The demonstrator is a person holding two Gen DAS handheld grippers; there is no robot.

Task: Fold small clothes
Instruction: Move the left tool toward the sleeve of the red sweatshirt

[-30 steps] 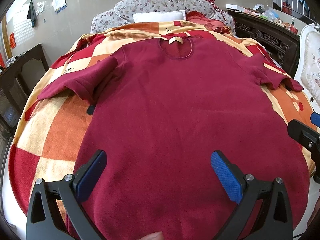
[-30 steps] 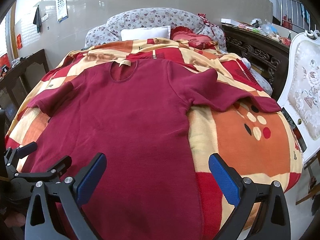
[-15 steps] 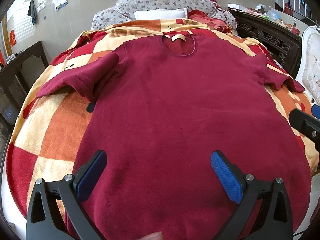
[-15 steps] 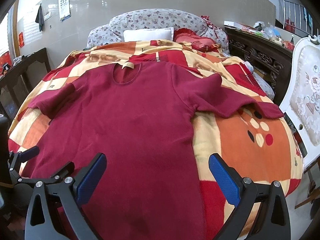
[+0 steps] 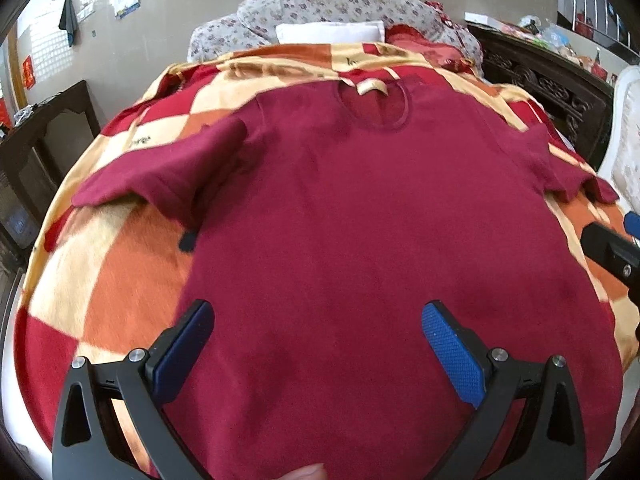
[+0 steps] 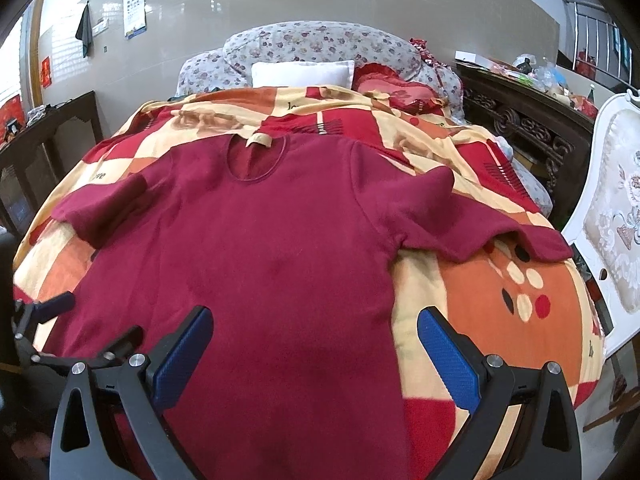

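Both the left gripper (image 5: 316,344) and the right gripper (image 6: 314,346) have their blue-padded fingers spread wide with nothing between them above the hem of the maroon shirt (image 6: 272,256), which lies flat, neckline at twelve o'clock, on the checked blanket (image 6: 492,292) of the bed.

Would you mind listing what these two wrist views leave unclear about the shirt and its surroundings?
- Hem of the maroon shirt: cut off by the bottom edge behind the left gripper and, in the right wrist view, the right gripper.
- Neck label: too small to read.
- Wall chart: lower rows too small.
- Blanket under the shirt: hidden.
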